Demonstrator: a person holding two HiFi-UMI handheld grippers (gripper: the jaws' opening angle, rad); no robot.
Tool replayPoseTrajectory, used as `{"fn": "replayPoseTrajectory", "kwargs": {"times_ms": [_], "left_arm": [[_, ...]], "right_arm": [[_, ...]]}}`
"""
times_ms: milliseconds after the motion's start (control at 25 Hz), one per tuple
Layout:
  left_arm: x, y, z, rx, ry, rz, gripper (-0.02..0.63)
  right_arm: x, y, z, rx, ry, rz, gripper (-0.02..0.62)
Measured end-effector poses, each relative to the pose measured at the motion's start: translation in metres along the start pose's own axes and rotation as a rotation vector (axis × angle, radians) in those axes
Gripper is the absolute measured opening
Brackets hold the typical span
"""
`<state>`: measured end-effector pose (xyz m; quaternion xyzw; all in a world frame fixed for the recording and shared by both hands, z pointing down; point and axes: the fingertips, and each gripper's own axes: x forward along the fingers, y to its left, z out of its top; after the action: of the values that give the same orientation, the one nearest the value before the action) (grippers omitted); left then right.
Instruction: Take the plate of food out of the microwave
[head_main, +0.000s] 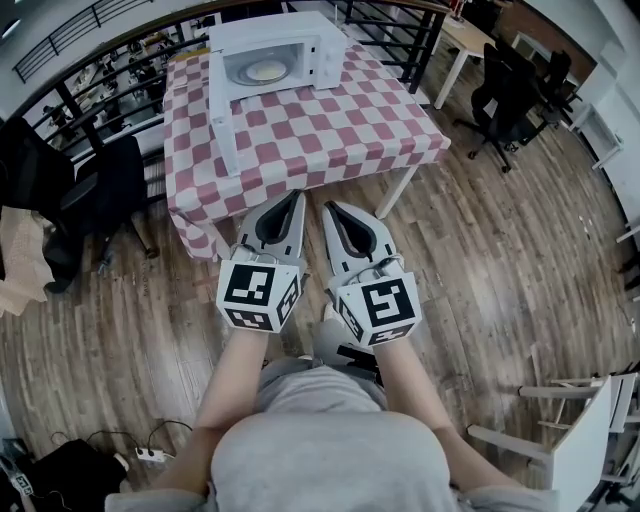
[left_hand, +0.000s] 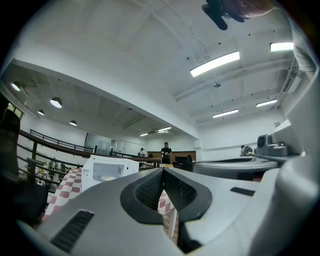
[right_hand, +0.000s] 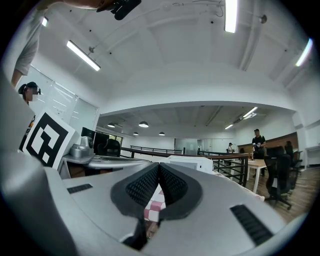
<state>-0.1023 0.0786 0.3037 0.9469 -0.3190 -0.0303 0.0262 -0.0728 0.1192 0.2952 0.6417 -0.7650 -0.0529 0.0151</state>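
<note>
Wooden floor (head_main: 480, 230), black railing (head_main: 90, 70), office chairs (head_main: 505, 95).

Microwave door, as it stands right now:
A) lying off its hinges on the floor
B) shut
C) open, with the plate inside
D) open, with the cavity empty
C: in the head view the microwave has its door swung out to the side, and the plate of food sits inside the cavity.
</note>
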Motion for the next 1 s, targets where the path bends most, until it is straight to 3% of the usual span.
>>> {"fn": "replayPoseTrajectory", "kwargs": {"times_ms": [1000], "left_arm": [[0.153,0.073,-0.003,-0.018,0.003,0.099,0.003]], "right_arm": [[0.140,-0.108,-0.019,0.020,0.003,0.090,0.026]]}}
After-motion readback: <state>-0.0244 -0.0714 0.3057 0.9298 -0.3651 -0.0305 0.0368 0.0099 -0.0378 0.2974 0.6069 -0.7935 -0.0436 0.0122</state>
